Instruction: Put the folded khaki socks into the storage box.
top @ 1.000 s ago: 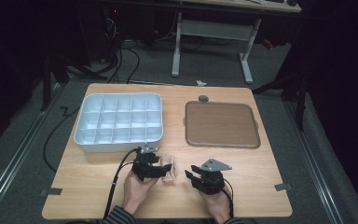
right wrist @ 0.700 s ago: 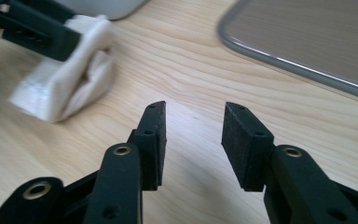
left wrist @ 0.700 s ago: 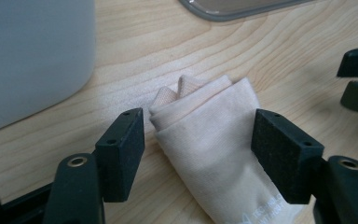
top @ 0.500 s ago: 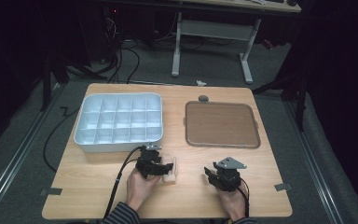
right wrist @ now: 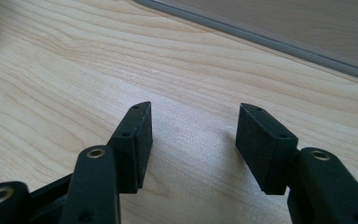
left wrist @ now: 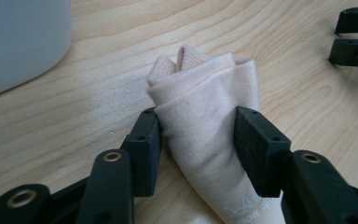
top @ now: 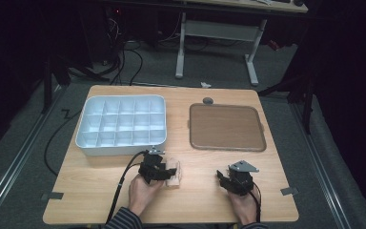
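The left claw (top: 167, 170) has just been closing around a folded, pale peach cloth (left wrist: 205, 107); in the left gripper view both pads (left wrist: 261, 149) sit against its sides and appear to be pressing it, though how firmly is hard to judge. The cloth lies on the bench (top: 205, 210) just off the near edge of the white compartment tray (top: 86, 143), at about six o'clock from it, so a short lift would likely carry it into one of the tray's cells. It is a soft, finely ribbed knit gathered into a loose bundle, its folded edges fanning out at the far end, with faint white lettering near the claw. The right claw (top: 225, 181) rests well apart at about three o'clock from the cloth, below the brown flat tray (top: 226, 143); its jaws have just been opening and stand wide with only bare wood between them, probably having let the cloth go so the left can take it alone.
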Available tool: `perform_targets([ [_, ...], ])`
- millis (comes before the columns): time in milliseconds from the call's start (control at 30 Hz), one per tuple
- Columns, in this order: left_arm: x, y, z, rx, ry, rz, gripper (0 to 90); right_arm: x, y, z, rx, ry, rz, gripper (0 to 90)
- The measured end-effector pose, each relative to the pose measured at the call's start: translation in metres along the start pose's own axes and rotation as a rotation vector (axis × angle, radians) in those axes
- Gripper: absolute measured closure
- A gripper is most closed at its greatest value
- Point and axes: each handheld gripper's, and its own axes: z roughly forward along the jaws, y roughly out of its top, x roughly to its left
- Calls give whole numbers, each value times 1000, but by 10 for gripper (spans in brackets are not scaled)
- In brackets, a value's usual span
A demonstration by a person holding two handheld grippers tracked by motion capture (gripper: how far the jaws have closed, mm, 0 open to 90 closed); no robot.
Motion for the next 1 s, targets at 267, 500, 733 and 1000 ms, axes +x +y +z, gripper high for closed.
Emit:
perform_targets([
  [267, 0, 0, -1, 1, -23, 13, 660, -1, 3, 3, 8, 26, 5, 402],
  [500, -3, 0, -1, 0, -27, 36, 719, 0, 3, 3, 9, 31, 3, 389],
  [733, -3, 1, -2, 1, -36, 43, 733, 0, 3, 3, 9, 31, 2, 387],
  [1000, -3, 0, -4, -14, -56, 49, 744, 0, 3, 3, 9, 31, 2, 387],
])
